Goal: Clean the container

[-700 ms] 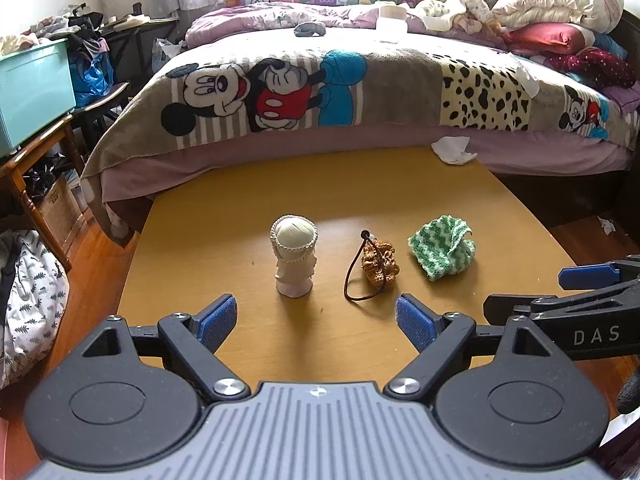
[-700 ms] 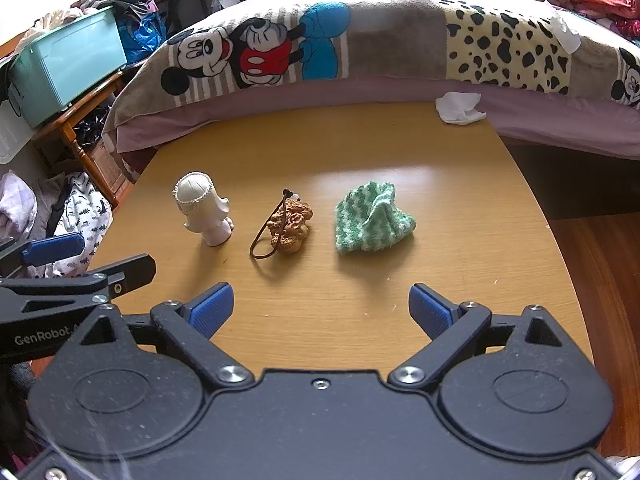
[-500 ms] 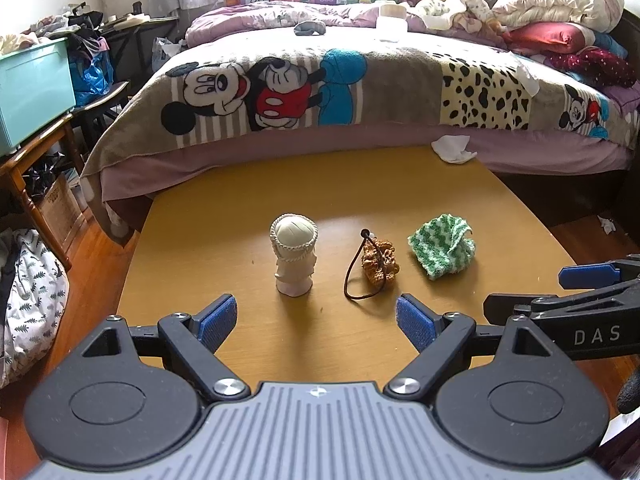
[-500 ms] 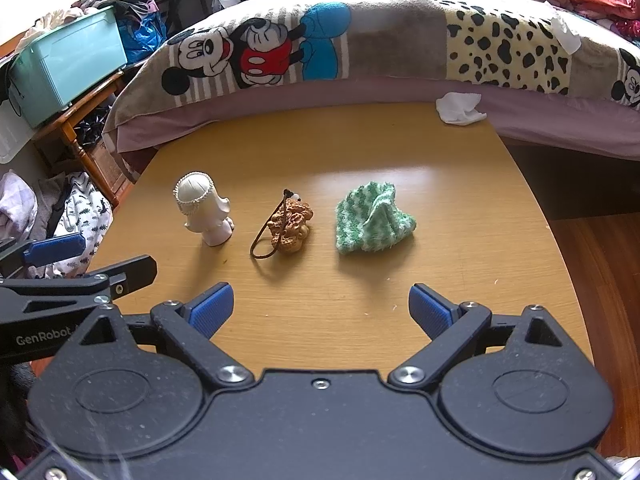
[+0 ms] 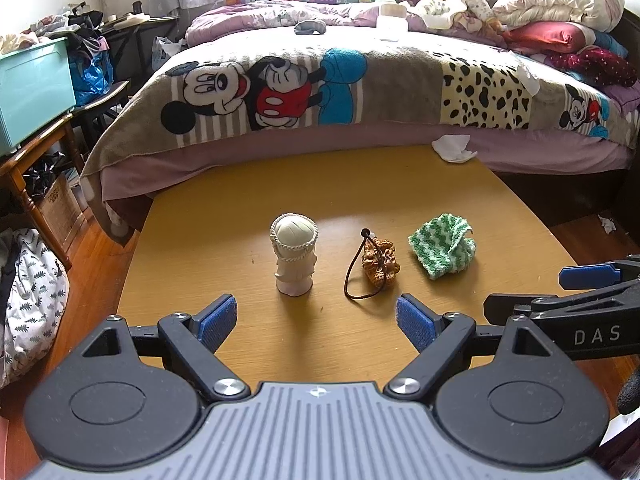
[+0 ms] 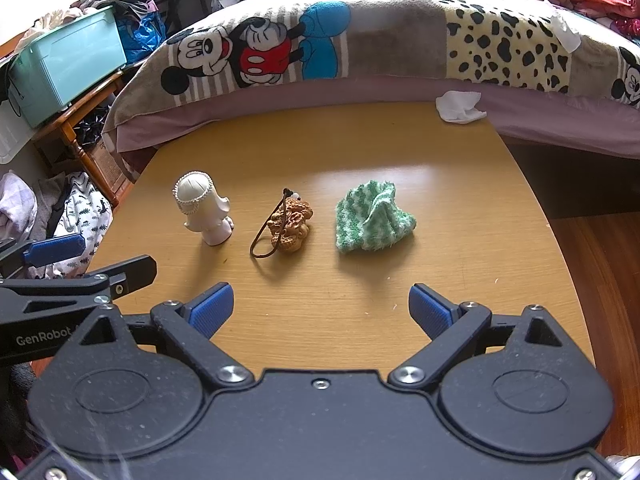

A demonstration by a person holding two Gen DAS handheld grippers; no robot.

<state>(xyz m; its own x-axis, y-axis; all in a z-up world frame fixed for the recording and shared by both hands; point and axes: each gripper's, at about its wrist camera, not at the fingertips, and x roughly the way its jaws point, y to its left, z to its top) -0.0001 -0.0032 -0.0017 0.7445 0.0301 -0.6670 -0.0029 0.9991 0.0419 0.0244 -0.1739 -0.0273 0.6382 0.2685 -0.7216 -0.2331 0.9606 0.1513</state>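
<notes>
Wide wooden table (image 5: 248, 200) at the foot of the bed (image 5: 360, 92), and three small things sit in a row across its middle, none touching another. From the left wrist view the left gripper (image 5: 316, 320) hangs just short of that row, angled down, jaws spread wide with nothing but bare tabletop between the blue pads. The right gripper (image 6: 322, 312) matches it on the other side, jaws wide and empty too. Now the pairing: the green-and-white knitted cloth (image 6: 372, 218) lies ahead of the right gripper and a touch toward its right pad, clearly the nearer reach for that hand. The white container (image 5: 294, 258) stands upright at the left end of the row, long axis vertical, rope-trimmed mouth up, ahead of the left gripper and slightly toward its left pad, so that hand looks the natural one to steady it. Between them rests the brown carved charm (image 5: 380, 262) with its dark cord looped toward the grippers; it looks like a bystander, well placed to be snagged if either hand drifts inward.
</notes>
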